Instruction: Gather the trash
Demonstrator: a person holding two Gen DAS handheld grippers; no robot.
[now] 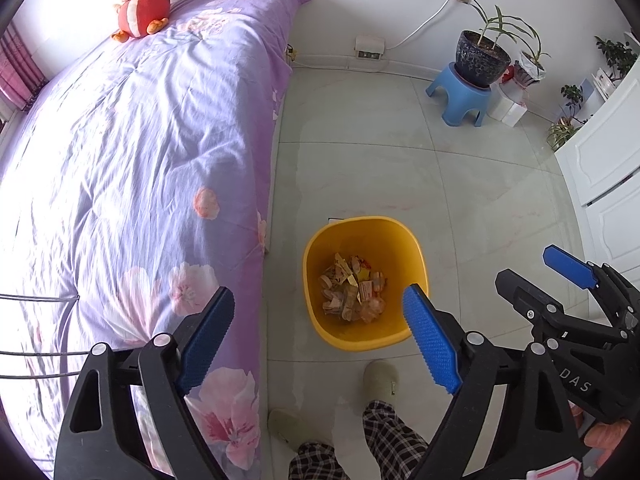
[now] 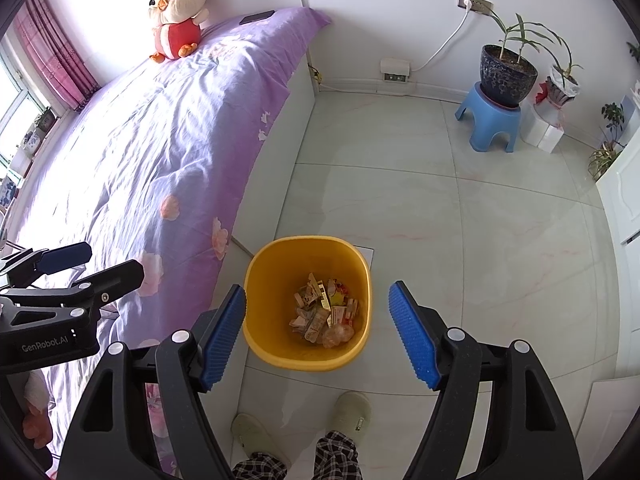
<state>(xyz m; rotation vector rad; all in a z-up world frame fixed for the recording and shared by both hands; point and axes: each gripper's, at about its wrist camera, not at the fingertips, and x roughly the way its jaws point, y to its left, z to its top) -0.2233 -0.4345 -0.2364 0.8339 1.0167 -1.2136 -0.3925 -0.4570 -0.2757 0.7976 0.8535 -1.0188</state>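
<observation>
A yellow waste bin (image 1: 362, 222) (image 2: 306, 241) stands on the tiled floor beside the bed, and crumpled snack wrappers (image 1: 352, 292) (image 2: 324, 308) lie at its bottom. High over the bin my left gripper (image 1: 318, 291) points down with its blue pads wide apart and nothing between them. My right gripper (image 2: 318, 288) hovers above the bin too, open and empty. Each gripper shows in the other's view: the right one (image 1: 536, 276) at the right edge, the left one (image 2: 100, 266) over the bed's edge.
A bed with a purple flowered quilt (image 1: 140, 160) (image 2: 168, 152) fills the left, with a plush chick (image 1: 140, 0) and a dark phone (image 2: 256, 17) at its head. A potted plant on a blue stool (image 2: 494, 128) and a white cabinet (image 1: 600, 160) stand right. The person's slippers (image 2: 352, 412) are just below the bin.
</observation>
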